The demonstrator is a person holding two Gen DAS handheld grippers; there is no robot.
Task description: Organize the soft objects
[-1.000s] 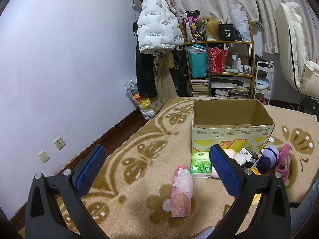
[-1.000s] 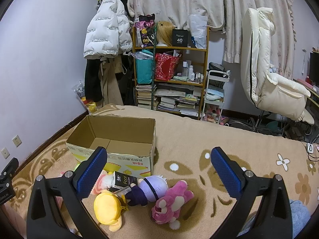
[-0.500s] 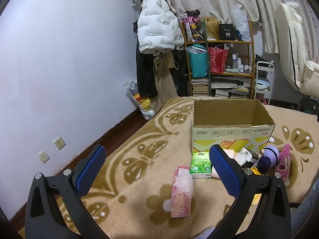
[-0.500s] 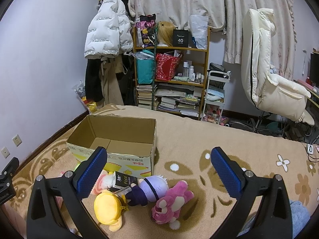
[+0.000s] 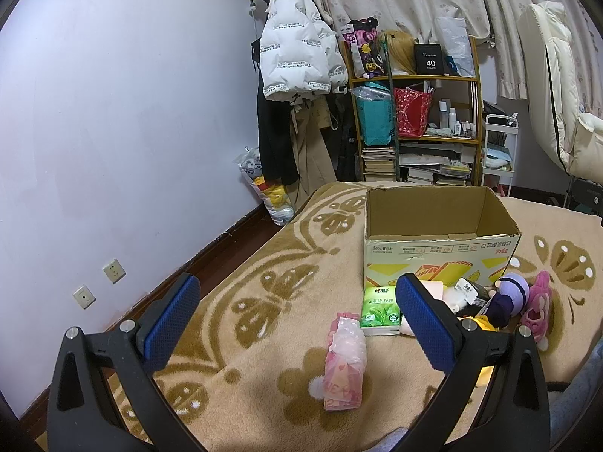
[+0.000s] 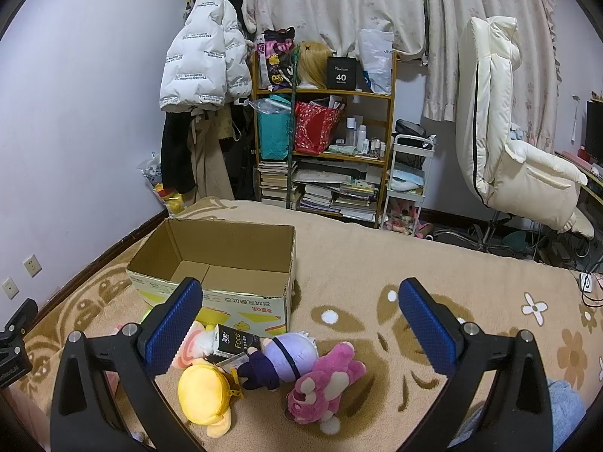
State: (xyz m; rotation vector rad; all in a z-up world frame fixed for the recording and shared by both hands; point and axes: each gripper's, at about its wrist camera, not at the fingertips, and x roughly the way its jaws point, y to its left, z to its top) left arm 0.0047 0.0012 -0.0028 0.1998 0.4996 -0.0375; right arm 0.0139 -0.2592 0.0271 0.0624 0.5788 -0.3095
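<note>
Task not begun. Cardboard box [image 6: 222, 263] is empty. Soft objects lie on the blanket [image 6: 377, 263] before it: pink plush [image 6: 324, 388], yellow plush [image 6: 205, 391], tissue pack [image 5: 380, 310]. Left hand-held gripper [image 5: 297, 324] and right hand-held gripper [image 6: 301, 324] both spread wide, grasping nothing.

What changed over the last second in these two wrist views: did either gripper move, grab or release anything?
Nothing visibly changed. The left gripper and right gripper hang open and empty, and neither has shifted. The cardboard box, the pink bear plush, the yellow plush, the purple-haired doll, the green tissue pack and the pink packet lie on the blanket where they were.
</note>
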